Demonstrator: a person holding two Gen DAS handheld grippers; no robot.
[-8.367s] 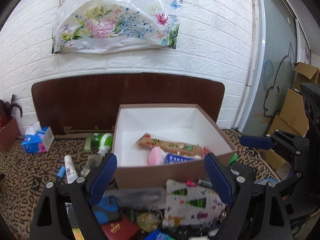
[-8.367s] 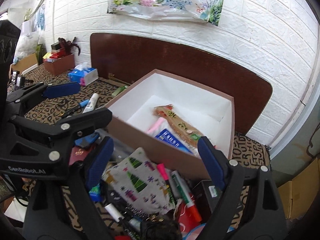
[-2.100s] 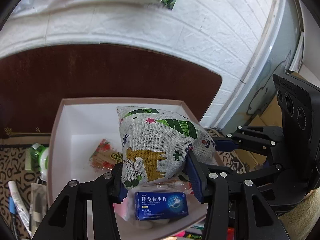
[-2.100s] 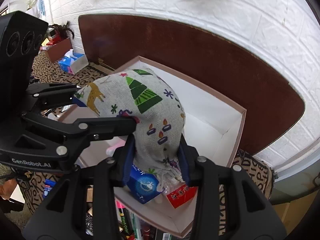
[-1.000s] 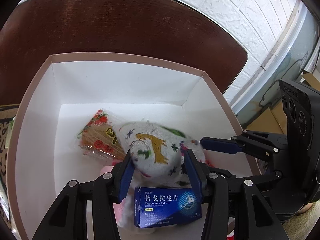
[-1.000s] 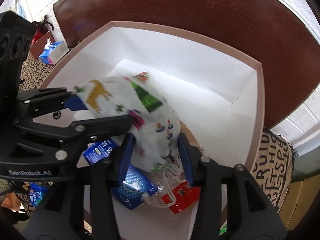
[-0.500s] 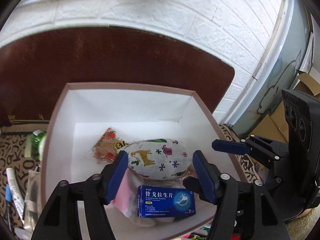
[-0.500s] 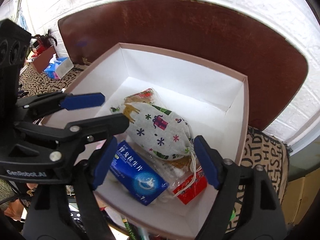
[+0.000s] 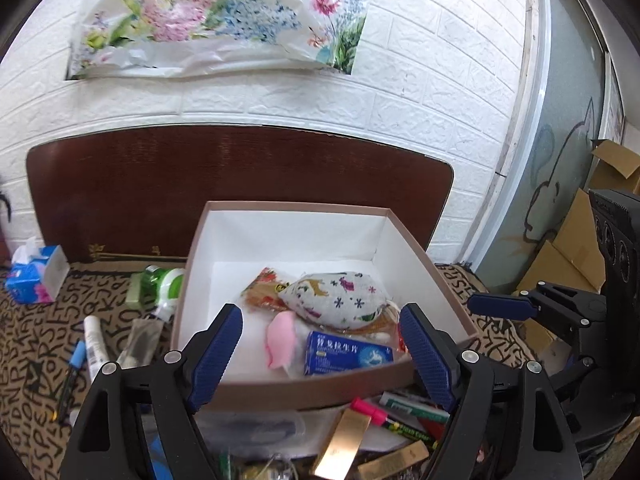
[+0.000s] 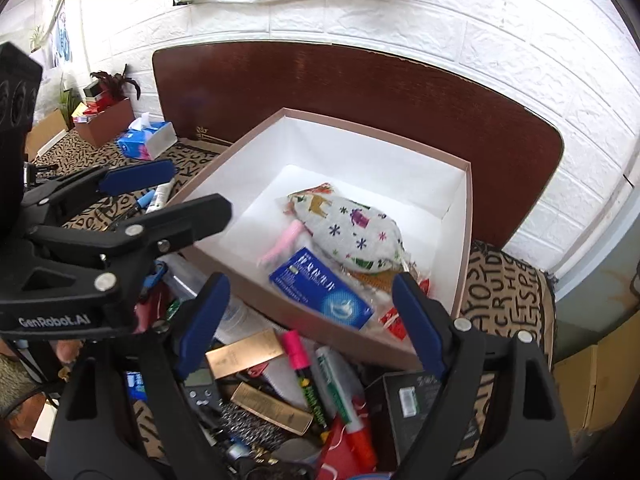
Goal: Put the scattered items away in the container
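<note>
Both claws are empty with jaws opening wide: left gripper (image 9: 320, 354) and right gripper (image 10: 308, 316) hover at the near edge of the box (image 9: 320, 384). The pouch (image 9: 334, 300) lies inside, in the middle, touching a blue carton (image 9: 348, 353) just nearer. Loose clutter like a pink marker (image 10: 298, 354) sits outside, near side.

I see the printed cloth pouch (image 9: 338, 294) lying on its side inside the open brown box (image 9: 316, 386), white-lined, beside a blue medicine carton (image 9: 348, 353) and pink item (image 9: 281, 340).
</note>
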